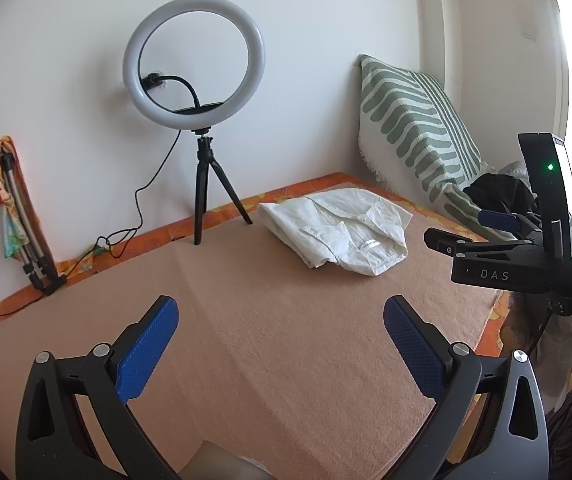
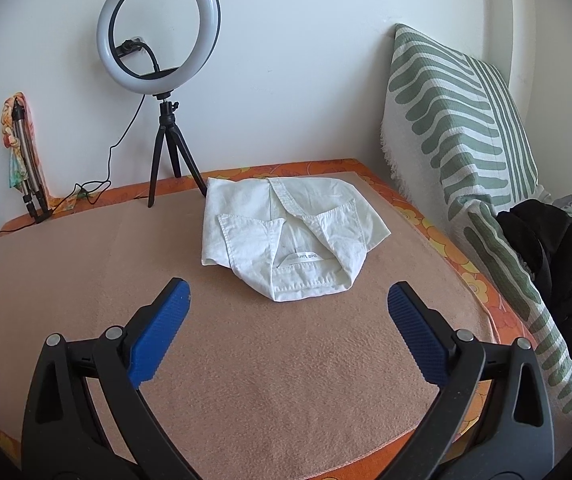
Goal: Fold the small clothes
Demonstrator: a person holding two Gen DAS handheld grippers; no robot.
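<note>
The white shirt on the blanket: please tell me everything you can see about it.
The white shirt is small, of a woven, slightly creased cloth like cotton. It lies folded into a compact bundle, sleeves turned in over the front, collar open, with a sewn label visible at the neck. It rests flat on the peach blanket, toward the far side, right of the ring light's tripod. Only the blanket touches it; both grippers are open and short of it.

Home bedroom: blanket-covered bed [image 2: 286,380], striped pillow [image 2: 457,120], ring light [image 2: 158,28] on tripod.
</note>
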